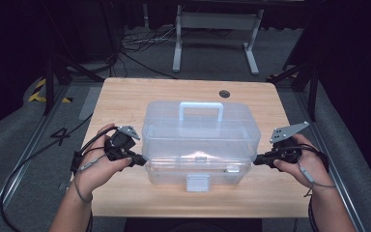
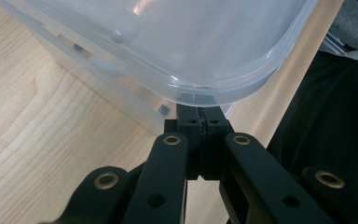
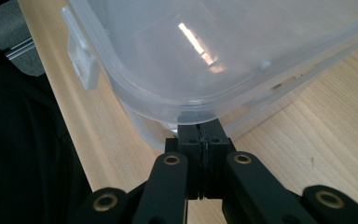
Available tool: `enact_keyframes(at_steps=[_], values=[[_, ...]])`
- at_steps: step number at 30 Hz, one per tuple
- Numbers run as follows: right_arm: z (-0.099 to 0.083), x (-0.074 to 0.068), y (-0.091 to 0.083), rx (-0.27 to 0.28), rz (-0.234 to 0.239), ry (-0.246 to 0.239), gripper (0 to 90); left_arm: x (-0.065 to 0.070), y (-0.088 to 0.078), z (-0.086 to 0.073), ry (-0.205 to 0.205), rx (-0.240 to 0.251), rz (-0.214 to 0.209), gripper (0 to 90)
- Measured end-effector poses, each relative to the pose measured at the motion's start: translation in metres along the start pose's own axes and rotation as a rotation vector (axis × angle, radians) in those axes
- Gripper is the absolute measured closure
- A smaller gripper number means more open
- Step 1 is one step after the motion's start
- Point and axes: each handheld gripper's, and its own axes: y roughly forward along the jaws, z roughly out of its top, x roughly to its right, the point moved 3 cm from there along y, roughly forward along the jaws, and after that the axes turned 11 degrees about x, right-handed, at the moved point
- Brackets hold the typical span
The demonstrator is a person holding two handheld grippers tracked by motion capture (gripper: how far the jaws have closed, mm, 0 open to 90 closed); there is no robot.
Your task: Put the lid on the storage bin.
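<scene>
Translucent plastic formed the storage box (image 1: pixel 200 137), a rounded-cornered bin that stood at the middle of the pale wood-grain tabletop (image 1: pixel 125 96); no writing could be read on it. The high view showed its lid with a raised handle (image 1: pixel 201 112) on top and a front latch (image 1: pixel 197 182) on the near side. The left tool (image 1: pixel 139 161) sat at the box's left end and the right tool (image 1: pixel 258 161) at its right end. The gripper views showed what the high view did not: each matte black tool clenched with its jaws pressed together, empty, tips just under the lid's overhanging rim (image 2: pixel 200 93). The right gripper view also caught the latch from the side.
</scene>
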Motion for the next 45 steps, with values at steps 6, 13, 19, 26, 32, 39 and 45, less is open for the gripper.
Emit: enact_keyframes(at_steps=[6, 13, 19, 26, 32, 39, 45], values=[[-0.001, 0.0, 0.001, -0.016, 0.005, -0.003, 89.6, 0.0, 0.002, -0.001, -0.001, -0.02, -0.007, 89.8], [-0.003, 0.0, 0.004, -0.046, 0.014, -0.002, 89.6, 0.0, 0.004, -0.002, 0.003, -0.046, -0.01, 89.8], [-0.004, 0.0, 0.007, -0.067, 0.019, -0.006, 89.4, 0.0, 0.006, -0.004, -0.003, -0.064, -0.013, 89.8], [-0.006, -0.001, 0.009, -0.092, 0.026, -0.01, 89.1, 0.001, 0.008, -0.005, 0.008, -0.09, -0.013, 89.8], [-0.007, -0.001, 0.01, -0.114, 0.028, -0.008, 89.6, 0.001, 0.009, -0.006, 0.006, -0.108, -0.014, 89.8], [-0.008, -0.001, 0.01, -0.13, 0.03, -0.008, 89.5, 0.0, 0.011, -0.007, 0.002, -0.121, -0.017, 89.8], [-0.009, -0.001, 0.009, -0.14, 0.034, -0.006, 89.6, 0.0, 0.01, -0.008, 0.0, -0.132, -0.015, 89.8]])
